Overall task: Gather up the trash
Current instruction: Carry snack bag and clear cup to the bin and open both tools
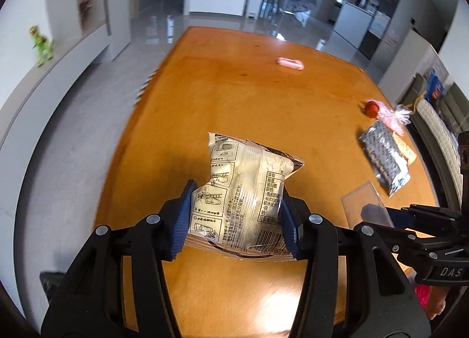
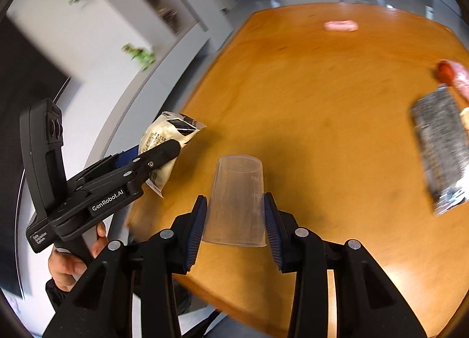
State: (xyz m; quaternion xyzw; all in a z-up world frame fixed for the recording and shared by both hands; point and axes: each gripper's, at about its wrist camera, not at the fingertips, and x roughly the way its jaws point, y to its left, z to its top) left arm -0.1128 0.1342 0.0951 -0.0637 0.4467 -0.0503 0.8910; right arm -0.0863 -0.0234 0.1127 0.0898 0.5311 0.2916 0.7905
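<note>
Above the counter (image 1: 234, 89), left tongs (image 1: 236, 218) clamp a packet (image 1: 243, 191) lengthwise; right tongs (image 2: 234, 220) grip an inverted cup (image 2: 236, 200).

We see a glossy orange-brown wooden counter (image 1: 234, 97) filling mid-frame. On it, a small pink wrapped packet (image 1: 290, 63) lies toward the upper right; at the right edge sit a round red cap (image 1: 372, 109), a crinkled pink plastic bag (image 1: 391, 118) and a silver-black printed foil packet (image 1: 384, 156).

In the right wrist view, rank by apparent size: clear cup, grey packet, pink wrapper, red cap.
1. clear cup, though nearest the camera
2. grey packet, similar, partly cropped
3. pink wrapper
4. red cap
</note>
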